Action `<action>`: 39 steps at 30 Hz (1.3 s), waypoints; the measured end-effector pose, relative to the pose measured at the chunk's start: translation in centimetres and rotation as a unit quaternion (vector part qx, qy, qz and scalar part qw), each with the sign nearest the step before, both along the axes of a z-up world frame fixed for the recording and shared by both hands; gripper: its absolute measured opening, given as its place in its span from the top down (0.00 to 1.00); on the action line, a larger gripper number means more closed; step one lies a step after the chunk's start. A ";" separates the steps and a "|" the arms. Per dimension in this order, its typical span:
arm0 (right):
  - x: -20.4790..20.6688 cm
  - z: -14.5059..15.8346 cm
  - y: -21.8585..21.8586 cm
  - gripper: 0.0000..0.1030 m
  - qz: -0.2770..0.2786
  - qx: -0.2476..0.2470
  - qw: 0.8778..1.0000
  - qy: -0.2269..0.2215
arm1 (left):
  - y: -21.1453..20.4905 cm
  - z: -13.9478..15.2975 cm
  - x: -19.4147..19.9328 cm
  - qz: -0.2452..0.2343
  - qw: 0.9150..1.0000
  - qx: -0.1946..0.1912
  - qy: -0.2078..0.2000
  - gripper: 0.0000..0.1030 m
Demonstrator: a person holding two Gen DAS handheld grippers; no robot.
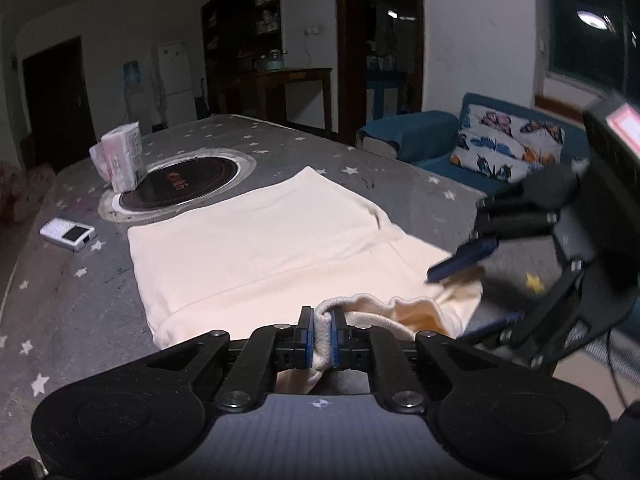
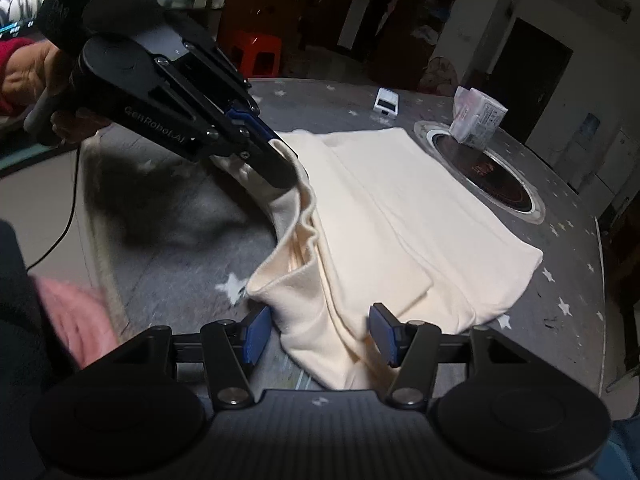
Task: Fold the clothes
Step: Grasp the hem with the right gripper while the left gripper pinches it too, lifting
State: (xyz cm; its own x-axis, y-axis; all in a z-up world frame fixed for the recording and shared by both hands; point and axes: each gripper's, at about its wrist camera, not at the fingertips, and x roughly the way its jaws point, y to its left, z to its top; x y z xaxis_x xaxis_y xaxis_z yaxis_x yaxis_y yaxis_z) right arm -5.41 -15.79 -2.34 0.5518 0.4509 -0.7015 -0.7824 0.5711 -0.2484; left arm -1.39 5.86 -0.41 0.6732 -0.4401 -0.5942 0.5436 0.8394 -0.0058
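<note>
Left gripper (image 1: 322,334): jaws clamped together on the near hem of the cream garment (image 1: 256,248), a bunched ridge of cloth pinched between the blue pads. Seen from the right wrist view, the same gripper (image 2: 286,168) comes in from the upper left, a hand (image 2: 28,72) with a red sleeve on its handle, its tips buried in a raised fold of the garment (image 2: 400,216).

Right gripper (image 2: 316,330): jaws apart, blue pads standing clear on either side of the garment's near corner; cloth lies between them but neither pad presses on it. In the left wrist view this gripper (image 1: 476,288) is blurred at the right edge, one blue finger over the garment's right side.

Garment: partly folded, lying flat on the grey star-print tablecloth (image 1: 80,288), near edge lifted and rumpled where the left gripper holds it, far edge smooth.

Beyond it: a round black cooktop (image 1: 180,186) set into the table, just touching the garment's far edge. A pack of tissues (image 1: 120,158) stands on the cooktop's rim. A small white device (image 1: 68,235) lies left of the garment, apart from it.

Far background: blue sofa (image 1: 420,136) with a butterfly-print cushion (image 1: 508,148), dark shelving, a white fridge (image 1: 174,80).
</note>
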 end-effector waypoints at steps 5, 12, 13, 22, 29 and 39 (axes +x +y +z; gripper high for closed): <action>-0.6 0.1 0.0 0.40 0.011 0.005 1.000 -0.002 | 0.4 0.1 1.4 0.016 1.000 -0.019 0.020 0.91; 0.0 -0.2 0.3 0.51 -0.006 0.009 1.000 -0.020 | 0.5 -0.1 1.7 0.011 0.999 -0.019 0.031 0.91; 0.4 -0.3 0.5 0.54 -0.010 0.011 1.000 -0.018 | 0.6 -0.1 1.6 0.011 0.999 -0.021 0.032 0.91; 2.9 1.0 0.0 0.86 -0.044 0.068 0.996 0.038 | 1.4 -0.5 -2.9 0.004 0.999 0.037 -0.024 0.58; 3.5 2.1 -0.5 0.87 -0.060 0.091 0.993 0.054 | 1.9 -1.7 -5.2 0.017 0.993 0.094 -0.064 0.43; 4.1 3.9 -0.9 0.88 -0.082 0.113 0.989 0.048 | 0.7 -3.2 -5.6 -0.003 0.985 0.141 -0.101 0.32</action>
State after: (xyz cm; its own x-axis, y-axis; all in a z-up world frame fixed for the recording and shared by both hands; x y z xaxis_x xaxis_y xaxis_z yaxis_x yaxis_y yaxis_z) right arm -1.34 -16.69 1.60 0.5665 0.5112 -0.6464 -0.6881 0.7250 -0.0297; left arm -6.94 6.54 -3.66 0.7874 -0.2820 -0.5482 0.5157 0.7885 0.3351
